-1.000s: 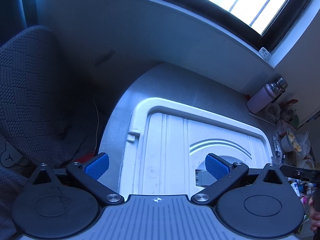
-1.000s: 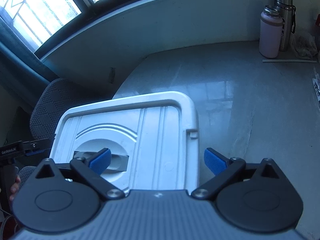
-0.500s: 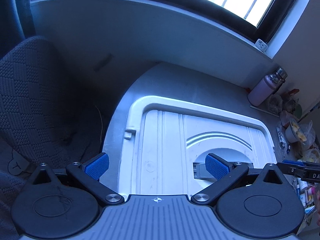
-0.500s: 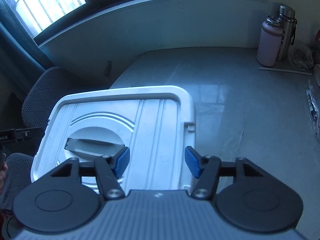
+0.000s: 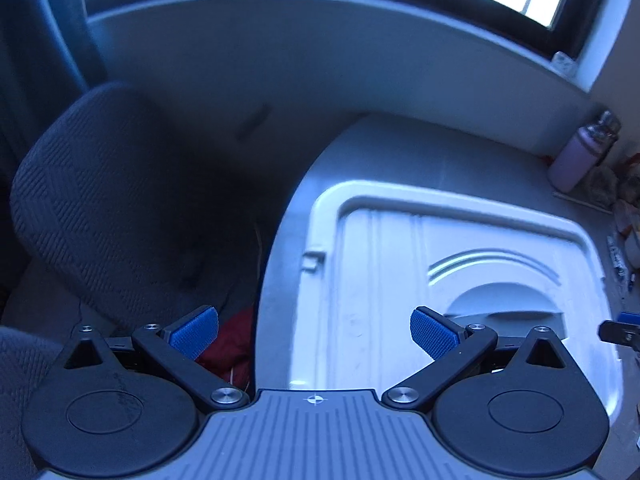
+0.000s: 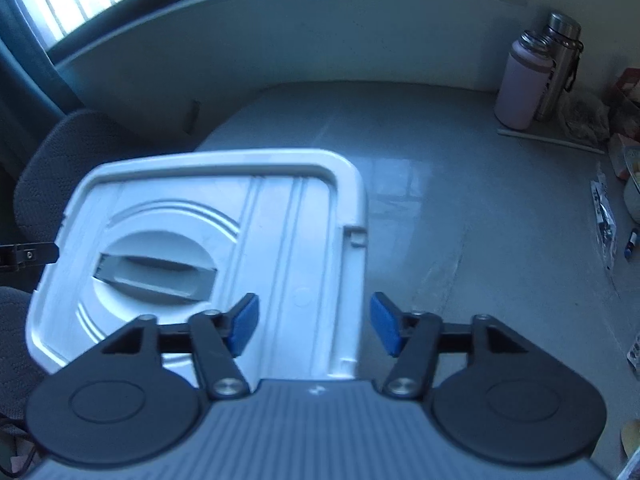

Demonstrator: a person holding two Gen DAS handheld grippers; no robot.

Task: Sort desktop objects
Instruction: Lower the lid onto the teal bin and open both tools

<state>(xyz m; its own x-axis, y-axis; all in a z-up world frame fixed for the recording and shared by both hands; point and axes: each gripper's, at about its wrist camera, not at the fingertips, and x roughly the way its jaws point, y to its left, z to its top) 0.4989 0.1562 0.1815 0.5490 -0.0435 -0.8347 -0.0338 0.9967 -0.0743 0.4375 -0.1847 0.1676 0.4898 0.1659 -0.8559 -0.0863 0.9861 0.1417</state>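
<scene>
Sitting flat on the grey counter, close to its left edge: the white box lid, with a grey handle in a round dip. Probably about to be lifted or moved by its two sides. Best to bring the pads snug against each rim, squeeze both sides together, then lift level and slow to avoid tipping. Smooth plastic, maybe slippery, so a firm squeeze first.

Right hand-held gripper: just above the lid's right rim, with the rim between the two blue pads. Pads not pressing, jaws opening, nothing grabbed.

Left hand-held gripper: spread wide and let go, over the lid's left rim. One pad out past the counter's edge, the other over the lid near the handle dip.

Farther out: a dark chair beside the counter on the left. A pink bottle and a steel bottle well apart from the lid, at the back right by the wall.
</scene>
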